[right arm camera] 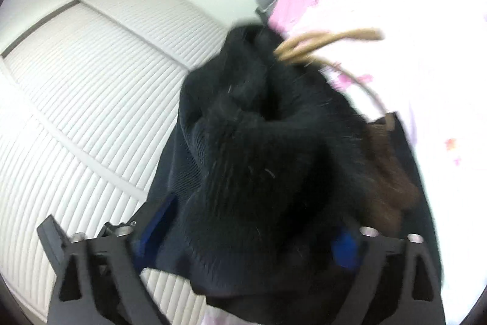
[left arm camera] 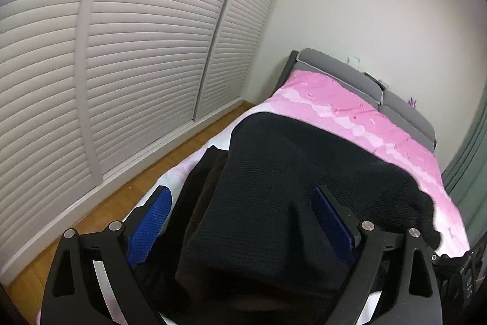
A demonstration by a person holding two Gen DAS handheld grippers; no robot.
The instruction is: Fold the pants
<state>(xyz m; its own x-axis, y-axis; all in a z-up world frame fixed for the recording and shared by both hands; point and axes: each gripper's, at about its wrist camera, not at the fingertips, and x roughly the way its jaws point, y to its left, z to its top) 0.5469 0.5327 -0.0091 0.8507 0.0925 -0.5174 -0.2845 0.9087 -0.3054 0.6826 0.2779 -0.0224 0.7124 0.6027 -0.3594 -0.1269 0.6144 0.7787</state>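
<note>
Black knit pants (left arm camera: 289, 172) lie over the foot of a bed with a pink cover (left arm camera: 350, 114). In the left wrist view my left gripper (left arm camera: 240, 212) has its blue pads (left arm camera: 152, 221) wide apart, with the pants' cloth bunched between and over them. In the right wrist view the pants (right arm camera: 243, 157) hang bunched and blurred in front of the camera, with tan drawstrings (right arm camera: 322, 41) flying out and a brown lining (right arm camera: 392, 172) showing. My right gripper (right arm camera: 249, 236) has cloth draped between its fingers; only bits of its blue pads (right arm camera: 344, 249) show.
White louvred wardrobe doors (left arm camera: 137, 51) run along the left, with a strip of wooden floor (left arm camera: 127, 197) between them and the bed. A grey padded headboard (left arm camera: 334, 63) stands against the far white wall. A grey-green curtain (left arm camera: 468, 154) hangs at the right.
</note>
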